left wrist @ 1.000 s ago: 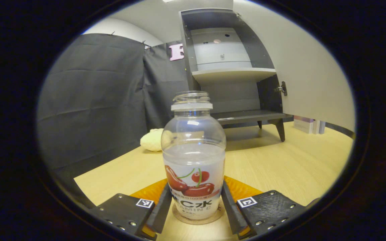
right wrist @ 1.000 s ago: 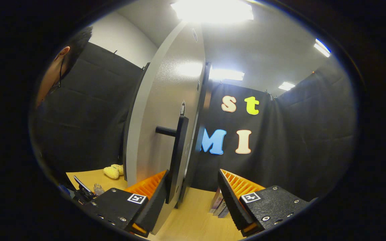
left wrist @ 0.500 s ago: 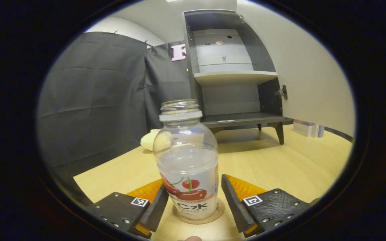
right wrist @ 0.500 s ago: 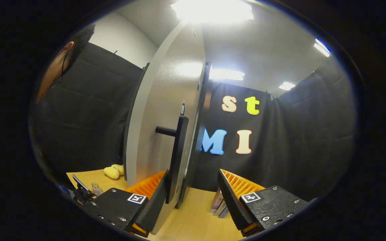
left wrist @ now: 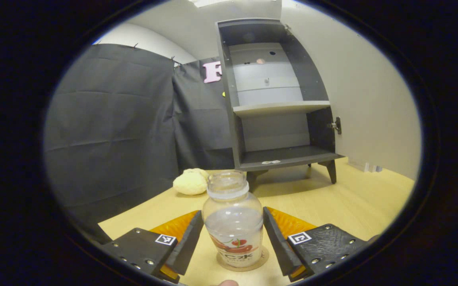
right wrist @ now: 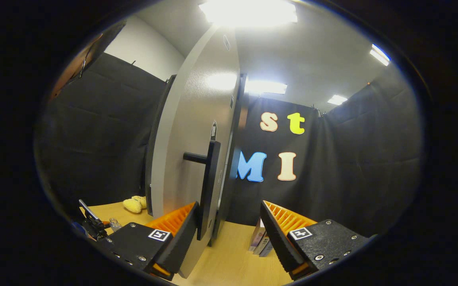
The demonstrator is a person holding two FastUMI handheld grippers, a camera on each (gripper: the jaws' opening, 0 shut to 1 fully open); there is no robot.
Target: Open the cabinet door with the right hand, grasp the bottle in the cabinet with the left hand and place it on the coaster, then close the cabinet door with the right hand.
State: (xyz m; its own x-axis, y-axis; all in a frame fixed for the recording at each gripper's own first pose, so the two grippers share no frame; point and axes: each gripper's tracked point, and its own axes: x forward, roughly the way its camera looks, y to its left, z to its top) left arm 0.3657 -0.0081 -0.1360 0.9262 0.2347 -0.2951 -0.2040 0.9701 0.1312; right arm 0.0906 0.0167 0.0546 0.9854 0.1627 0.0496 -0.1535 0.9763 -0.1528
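In the left gripper view a clear uncapped bottle (left wrist: 234,222) with a cherry label stands upright on a round coaster (left wrist: 243,262) on the wooden table. My left gripper (left wrist: 233,242) is open, one finger on each side of the bottle, with gaps to both. Behind, the dark cabinet (left wrist: 276,107) stands open, shelves bare. In the right gripper view my right gripper (right wrist: 229,234) is open beside the open cabinet door (right wrist: 191,151); its left finger (right wrist: 177,238) is next to the dark bar handle (right wrist: 208,182). The bottle (right wrist: 113,224) and the other gripper (right wrist: 90,222) show small at lower left.
A yellow plush lump (left wrist: 191,182) lies on the table left of the cabinet, also the yellow plush (right wrist: 133,203) in the right gripper view. Books (right wrist: 259,242) stand on the table beyond the door. The wide light door (left wrist: 364,107) takes up the right of the left gripper view.
My left gripper has let go of the bottle and drawn back and upward; the bottle stays on the coaster and looks smaller. The right gripper has barely shifted by the door handle.
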